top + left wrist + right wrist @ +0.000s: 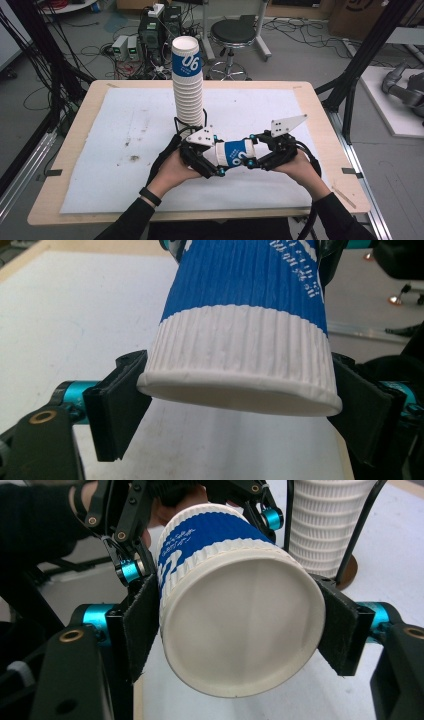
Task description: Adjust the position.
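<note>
A: Cup (235,152) in blue and white lies on its side between both tools, low in the middle of the high view, held off the white mat (100,150). The left gripper (212,162) has its pads against the white band near one end; the right gripper (257,157) has its pads on either side of the flat closed end.

B: So both are clamped on it?

A: The left gripper view shows pads (117,410) touching the rim on both sides. In the right gripper view the pads (142,625) sit against the wall too, so it looks gripped at both ends.

B: What might fail?

A: Ribbed paper gives easily; squeezing harder could crush the wall. Pulling unevenly might let it slip from one pair of pads and drop. The tall stack of cups (189,85), just above centre, stands close behind; a bump from a hand could topple it.
</note>
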The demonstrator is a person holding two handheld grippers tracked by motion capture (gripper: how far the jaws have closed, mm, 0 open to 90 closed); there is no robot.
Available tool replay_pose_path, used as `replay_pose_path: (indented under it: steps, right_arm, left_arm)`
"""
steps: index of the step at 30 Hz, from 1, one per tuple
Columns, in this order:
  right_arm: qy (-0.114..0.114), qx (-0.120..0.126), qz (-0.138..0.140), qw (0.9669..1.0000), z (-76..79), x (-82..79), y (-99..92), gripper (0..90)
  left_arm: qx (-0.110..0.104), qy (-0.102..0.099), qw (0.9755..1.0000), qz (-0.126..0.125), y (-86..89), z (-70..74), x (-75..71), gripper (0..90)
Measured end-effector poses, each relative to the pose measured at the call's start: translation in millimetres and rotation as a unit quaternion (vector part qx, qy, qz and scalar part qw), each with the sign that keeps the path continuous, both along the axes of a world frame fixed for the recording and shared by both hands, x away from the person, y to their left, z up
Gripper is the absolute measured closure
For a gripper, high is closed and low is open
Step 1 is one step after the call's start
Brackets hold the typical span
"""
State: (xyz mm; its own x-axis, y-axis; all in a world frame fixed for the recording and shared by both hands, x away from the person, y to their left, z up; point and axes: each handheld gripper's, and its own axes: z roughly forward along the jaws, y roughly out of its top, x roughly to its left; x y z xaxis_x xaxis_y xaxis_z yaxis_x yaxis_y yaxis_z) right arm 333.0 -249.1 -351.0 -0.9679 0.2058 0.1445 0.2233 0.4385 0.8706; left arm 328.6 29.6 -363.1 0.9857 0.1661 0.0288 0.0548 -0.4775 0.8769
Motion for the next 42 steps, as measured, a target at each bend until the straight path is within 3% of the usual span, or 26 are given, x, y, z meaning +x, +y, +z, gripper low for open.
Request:
replay_pose_path:
  steps: [3, 9, 11, 14, 20, 25, 29, 32, 36, 38, 42]
  right_arm:
    - [0.001, 0.023, 0.003, 0.9997, 1.4, 0.6, -3.3, 29.4]
    - [0.014, 0.063, 0.003, 0.9979, 2.3, 2.9, -13.0, 29.9]
    - [0.017, 0.079, 0.006, 0.9967, 2.3, 3.6, -15.9, 30.0]
    - [0.018, 0.092, 0.011, 0.9955, 1.7, 4.6, -17.4, 30.0]
    - [0.017, 0.093, 0.028, 0.9952, 0.2, 2.8, -13.8, 30.0]
    - [0.022, 0.086, 0.031, 0.9956, -1.4, 2.9, -12.1, 30.0]
    - [0.022, 0.074, 0.033, 0.9965, -3.2, 3.0, -10.9, 29.5]
    - [0.025, 0.059, 0.034, 0.9974, -4.2, 3.2, -10.2, 23.1]
    - [-0.007, 0.009, 0.025, 0.9996, 0.6, -1.0, -8.6, 20.9]
    - [-0.033, -0.015, 0.021, 0.9991, 4.1, -4.9, -6.1, 20.5]
    - [-0.051, -0.044, 0.023, 0.9975, 4.1, -8.3, 0.5, 20.2]
  left_arm:
    - [-0.041, 0.018, 0.999, 0.007, 2.7, 0.0, 1.2, 12.0]
    - [-0.084, 0.036, 0.9957, 0.015, 8.0, -3.3, 4.3, 11.9]
    - [-0.105, 0.05, 0.9932, 0.009, 8.7, -6.2, 5.7, 11.8]
    - [-0.118, 0.058, 0.9913, 0.0, 8.0, -7.3, 6.9, 11.2]
    - [-0.129, 0.064, 0.9894, -0.021, 6.8, -6.8, 5.4, 11.6]
    - [-0.119, 0.058, 0.9909, -0.024, 8.2, -4.2, 4.7, 16.6]
    - [-0.1, 0.052, 0.9932, -0.029, 9.1, -1.1, 4.7, 18.5]
    - [-0.076, 0.046, 0.9957, -0.026, 9.1, 0.8, 5.0, 18.8]
    - [-0.046, 0.044, 0.9977, -0.022, 9.5, 3.2, 5.3, 19.3]
    - [-0.03, 0.039, 0.9986, -0.02, 9.0, 4.1, 5.6, 19.3]
    - [-0.001, 0.036, 0.9991, -0.022, 6.0, 4.1, 4.9, 19.5]
